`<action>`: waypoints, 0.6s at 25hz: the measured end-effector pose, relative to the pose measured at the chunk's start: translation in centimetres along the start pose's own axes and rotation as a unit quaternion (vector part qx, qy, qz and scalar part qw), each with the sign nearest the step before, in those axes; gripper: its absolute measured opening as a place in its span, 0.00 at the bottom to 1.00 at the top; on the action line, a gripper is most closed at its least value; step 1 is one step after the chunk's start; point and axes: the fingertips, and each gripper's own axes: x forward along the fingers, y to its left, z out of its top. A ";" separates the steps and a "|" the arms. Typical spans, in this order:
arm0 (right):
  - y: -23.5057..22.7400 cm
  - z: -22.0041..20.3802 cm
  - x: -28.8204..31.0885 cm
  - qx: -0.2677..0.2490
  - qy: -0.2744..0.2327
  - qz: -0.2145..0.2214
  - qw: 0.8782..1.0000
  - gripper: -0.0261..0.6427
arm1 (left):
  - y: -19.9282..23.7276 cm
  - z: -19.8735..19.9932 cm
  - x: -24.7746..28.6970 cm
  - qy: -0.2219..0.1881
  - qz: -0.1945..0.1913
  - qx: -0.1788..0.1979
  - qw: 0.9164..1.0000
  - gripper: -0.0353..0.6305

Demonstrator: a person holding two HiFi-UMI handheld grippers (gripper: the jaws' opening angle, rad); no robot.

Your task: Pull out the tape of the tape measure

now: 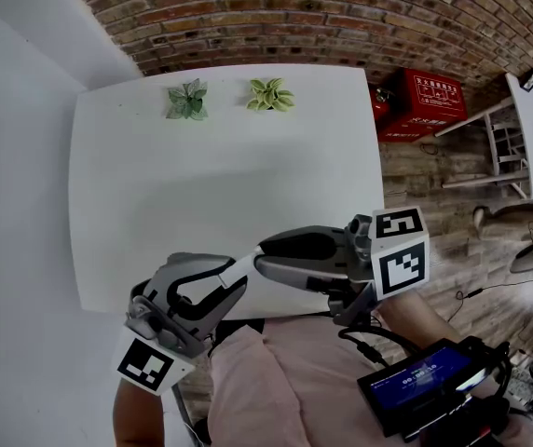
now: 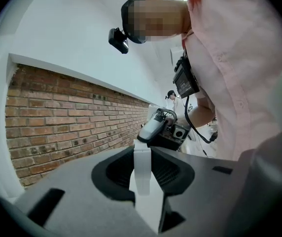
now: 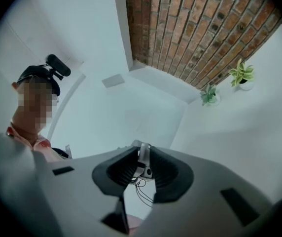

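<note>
Over the near edge of the white desk [image 1: 220,175], close against the person's pink shirt [image 1: 285,371], the two claws met tip to tip. At the lower left, the left claw [image 1: 237,285] was clenched on the tape measure [image 2: 142,181], a white piece that filled the gap between its dark pads and stuck out beyond them. The right claw [image 3: 143,149] pointed in from the right, and its pads were pinched on a thin pale strip, the tape [image 3: 143,157], right at the mouth of the left claw. Only a short white stretch showed between the two tips in the head view.

Beyond them the desk's top lay wide and bare as far as a darker green plant [image 1: 187,101] and a paler yellow-green plant [image 1: 271,94]. These stood side by side near the far edge, well apart from both claws. A brick wall [image 1: 294,7] ran just behind that far edge, and a white wall [image 1: 15,156] stood along the left edge. Past the right edge lay wooden floor [image 1: 416,184], with red boxes [image 1: 425,101] against the brick near the desk's far right corner. A dark device with a blue screen [image 1: 425,380] sat at the person's right side, below the right claw's marker cube [image 1: 399,254]
</note>
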 end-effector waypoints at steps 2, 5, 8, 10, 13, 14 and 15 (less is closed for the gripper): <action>0.0 0.0 0.0 0.004 0.000 0.001 1.000 0.15 | 0.0 -0.1 0.0 0.003 -0.002 0.004 1.000 0.21; -0.1 0.0 -0.1 0.007 -0.002 -0.002 1.000 0.14 | 0.0 -0.1 0.1 0.008 -0.002 0.011 1.000 0.20; -0.1 0.2 -0.3 0.005 -0.004 -0.012 1.000 0.11 | 0.1 -0.1 0.3 0.012 -0.001 0.013 1.000 0.20; -0.1 0.3 -0.4 0.004 -0.006 -0.018 1.000 0.11 | 0.2 -0.2 0.3 0.014 -0.001 0.010 1.000 0.20; -0.1 0.3 -0.5 0.007 -0.009 -0.023 1.000 0.10 | 0.1 -0.3 0.3 0.015 -0.003 0.007 1.000 0.20; -0.1 0.3 -0.6 0.008 -0.010 -0.024 1.000 0.09 | 0.1 -0.3 0.4 0.016 -0.004 0.008 1.000 0.20; -0.2 0.2 -0.6 0.009 -0.010 -0.025 1.000 0.09 | 0.1 -0.3 0.4 0.016 -0.005 0.008 1.000 0.20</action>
